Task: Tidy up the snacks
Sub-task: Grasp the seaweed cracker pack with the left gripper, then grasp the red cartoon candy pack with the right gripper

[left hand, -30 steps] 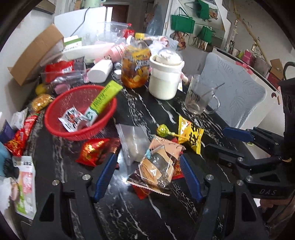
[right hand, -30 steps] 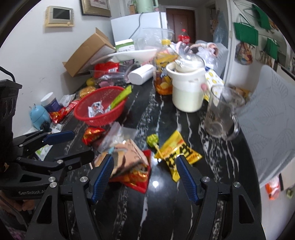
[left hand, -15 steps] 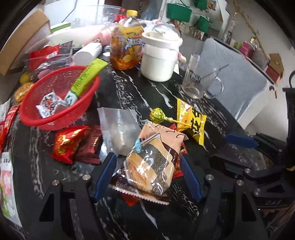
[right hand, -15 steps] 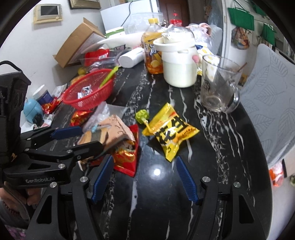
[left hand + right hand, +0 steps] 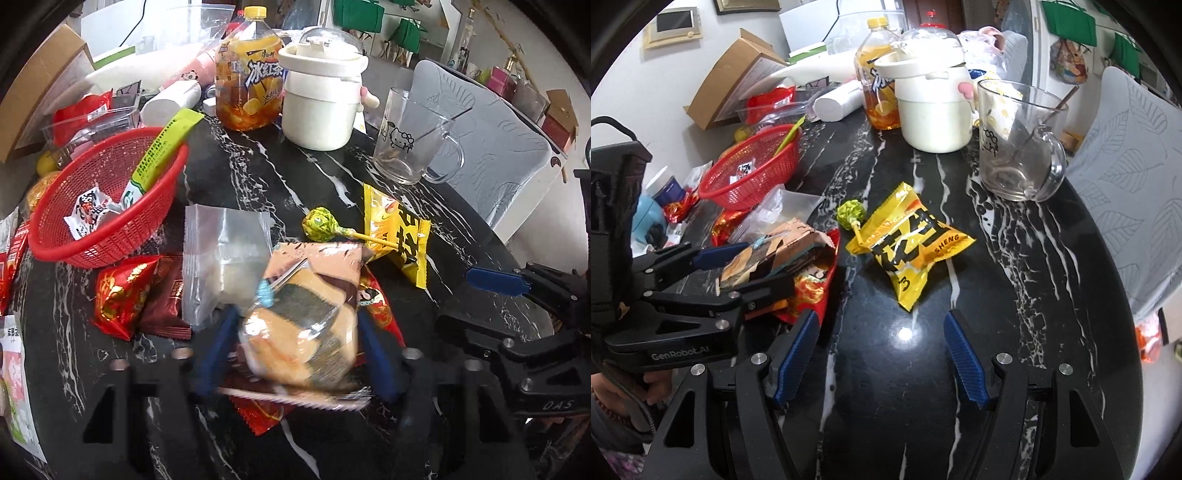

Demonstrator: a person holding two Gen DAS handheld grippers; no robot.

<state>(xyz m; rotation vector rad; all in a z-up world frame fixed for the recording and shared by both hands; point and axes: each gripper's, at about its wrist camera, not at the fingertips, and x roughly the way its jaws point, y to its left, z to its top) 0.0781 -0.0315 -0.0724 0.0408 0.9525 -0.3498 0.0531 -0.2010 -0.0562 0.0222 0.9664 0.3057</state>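
One red basket (image 5: 107, 206) sits at the left of the black marble-veined table (image 5: 258, 173), holding two packets, a green stick leaning on its rim and a small white one. Rightward lie two red foil packets, one clear bag (image 5: 221, 258), one green lollipop (image 5: 321, 225) and one yellow snack bag (image 5: 908, 247). The left gripper (image 5: 295, 332) has just been closing its jaws, and they now pinch the one striped cake packet (image 5: 306, 317), which lies on a red wrapper, its long axis running away from the camera toward the lollipop. The right gripper (image 5: 879, 350) hangs spread and empty just short of the yellow bag. Behind stand one tea bottle, one white pot and one glass mug (image 5: 1015, 144); a padded chair and green bags are at the right.
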